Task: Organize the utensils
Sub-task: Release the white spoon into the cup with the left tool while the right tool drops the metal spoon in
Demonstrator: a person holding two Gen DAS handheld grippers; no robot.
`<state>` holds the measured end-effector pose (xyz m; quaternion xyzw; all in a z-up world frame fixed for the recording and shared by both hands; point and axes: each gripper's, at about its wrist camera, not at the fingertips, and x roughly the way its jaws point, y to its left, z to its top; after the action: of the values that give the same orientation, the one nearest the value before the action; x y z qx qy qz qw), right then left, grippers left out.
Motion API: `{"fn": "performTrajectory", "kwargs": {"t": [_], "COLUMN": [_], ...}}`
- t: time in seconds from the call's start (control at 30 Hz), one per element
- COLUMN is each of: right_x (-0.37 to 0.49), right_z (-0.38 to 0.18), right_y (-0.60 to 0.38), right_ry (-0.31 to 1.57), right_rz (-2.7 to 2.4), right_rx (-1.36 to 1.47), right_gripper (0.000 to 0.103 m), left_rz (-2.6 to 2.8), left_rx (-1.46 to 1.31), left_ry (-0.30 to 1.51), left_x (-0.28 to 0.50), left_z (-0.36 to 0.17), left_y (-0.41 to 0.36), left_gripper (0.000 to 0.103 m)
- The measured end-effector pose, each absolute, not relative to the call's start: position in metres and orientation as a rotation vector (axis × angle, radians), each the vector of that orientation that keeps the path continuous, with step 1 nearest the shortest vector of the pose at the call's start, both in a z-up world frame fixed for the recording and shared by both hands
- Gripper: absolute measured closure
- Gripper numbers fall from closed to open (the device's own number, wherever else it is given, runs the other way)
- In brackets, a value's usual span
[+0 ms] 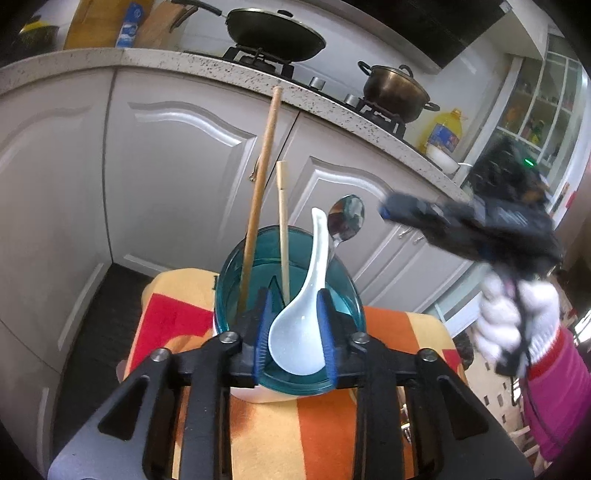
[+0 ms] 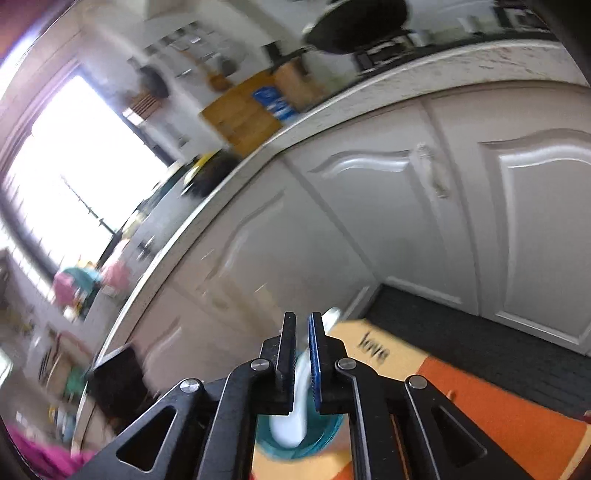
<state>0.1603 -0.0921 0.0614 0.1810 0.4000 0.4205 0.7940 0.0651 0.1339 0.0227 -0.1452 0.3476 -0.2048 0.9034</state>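
A teal cup point(image 1: 229, 266) stands on a striped orange, red and yellow cloth point(image 1: 295, 435). In it are a long brown chopstick point(image 1: 264, 166), a shorter pale chopstick point(image 1: 282, 221), a metal spoon point(image 1: 347, 216) and a white ceramic spoon point(image 1: 295, 343). My left gripper point(image 1: 295, 295) is over the cup's near side, jaws open, with the white spoon's bowl between the pads. My right gripper point(image 1: 386, 210) is blurred, off to the right of the cup, held by a white-gloved hand point(image 1: 517, 321). In the right wrist view its jaws point(image 2: 302, 317) are shut and empty. The white spoon point(image 2: 295, 406) and the cup point(image 2: 325, 439) show below them.
White cabinet doors point(image 1: 177, 177) stand right behind the cloth-covered stand, under a speckled counter point(image 1: 332, 107). On the counter are a wok point(image 1: 275, 33), a lidded pot point(image 1: 397, 88) and a yellow oil bottle point(image 1: 445, 131). A dark mat point(image 2: 480, 332) covers the floor.
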Motion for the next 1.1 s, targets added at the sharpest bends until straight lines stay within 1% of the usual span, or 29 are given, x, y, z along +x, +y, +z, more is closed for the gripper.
{"fn": "performTrajectory", "kwargs": {"t": [0.07,0.1,0.13,0.17,0.2,0.33,0.53,0.57,0.63,0.67,0.83,0.97,1.1], "right_x": [0.148,0.144,0.142,0.143,0.144,0.155,0.169,0.169,0.166,0.164,0.141,0.119,0.113], "right_z": [0.057,0.052,0.047,0.041,0.036,0.020,0.010,0.010,0.010,0.011,0.023,0.025,0.023], "right_y": [-0.079,-0.071,-0.067,-0.060,-0.055,-0.045,-0.033,-0.031,-0.027,-0.027,-0.026,-0.014,-0.019], "right_ry": [0.898,0.916,0.927,0.944,0.957,0.989,0.999,0.994,0.968,0.957,0.889,0.853,0.865], "right_rz": [0.969,0.970,0.957,0.934,0.917,0.866,0.846,0.840,0.838,0.843,0.882,0.902,0.904], "right_rx": [0.349,0.321,0.301,0.272,0.254,0.249,0.213,0.195,0.159,0.147,0.072,-0.043,-0.025], "right_gripper": [0.095,0.089,0.079,0.075,0.073,0.073,0.074,0.076,0.089,0.090,0.091,0.091,0.091], "left_rz": [-0.417,-0.414,-0.412,-0.413,-0.415,-0.407,-0.372,-0.371,-0.368,-0.368,-0.363,-0.352,-0.349], "left_rx": [-0.300,-0.295,-0.292,-0.292,-0.292,-0.275,-0.319,-0.323,-0.321,-0.317,-0.334,-0.352,-0.349], "left_ry": [0.723,0.721,0.719,0.718,0.715,0.707,0.719,0.719,0.720,0.722,0.724,0.722,0.716], "left_x": [0.066,0.066,0.066,0.065,0.063,0.060,0.062,0.061,0.060,0.059,0.059,0.059,0.054], "left_z": [0.022,0.023,0.023,0.024,0.025,0.029,0.027,0.027,0.026,0.026,0.024,0.024,0.028], "left_y": [0.134,0.133,0.133,0.133,0.133,0.137,0.152,0.153,0.154,0.154,0.155,0.157,0.158], "left_gripper": [0.078,0.078,0.078,0.078,0.078,0.078,0.078,0.078,0.078,0.078,0.078,0.078,0.078]}}
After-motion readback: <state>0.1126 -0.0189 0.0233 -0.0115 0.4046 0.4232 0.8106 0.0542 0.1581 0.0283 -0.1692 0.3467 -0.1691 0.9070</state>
